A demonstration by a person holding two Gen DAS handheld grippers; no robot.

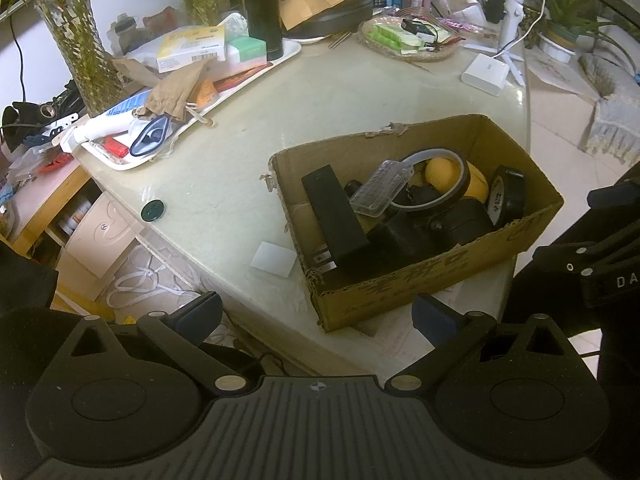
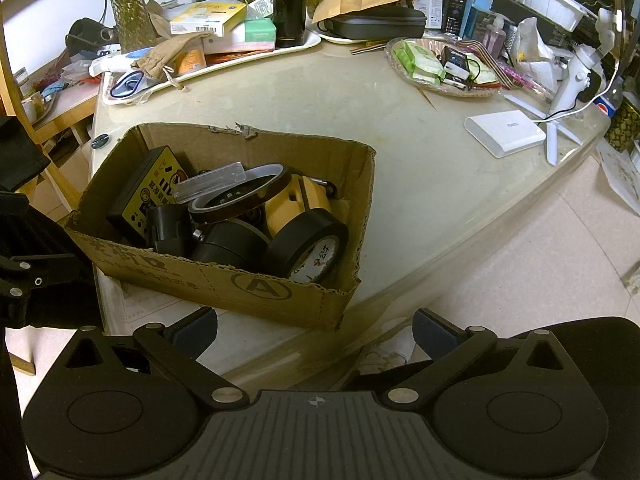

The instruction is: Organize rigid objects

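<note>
A brown cardboard box (image 1: 440, 280) (image 2: 256, 292) sits at the near edge of a pale table. It is filled with rigid items: a black rectangular block (image 1: 334, 214), a clear plastic case (image 1: 380, 188) (image 2: 212, 182), a thin tape ring (image 1: 436, 184) (image 2: 240, 200), a yellow object (image 1: 442, 174) (image 2: 298, 204), and a black tape roll (image 1: 506, 196) (image 2: 308, 244). My left gripper (image 1: 316, 318) hovers open just short of the box's near left corner. My right gripper (image 2: 316, 332) is open below the box's near wall. Neither holds anything.
A small dark round cap (image 1: 153, 210) and a white square card (image 1: 273, 259) lie on the table left of the box. A cluttered white tray (image 1: 192, 80), a tall black flask (image 1: 262, 8), a snack basket (image 2: 440, 64) and a white power bank (image 2: 504, 132) stand farther back.
</note>
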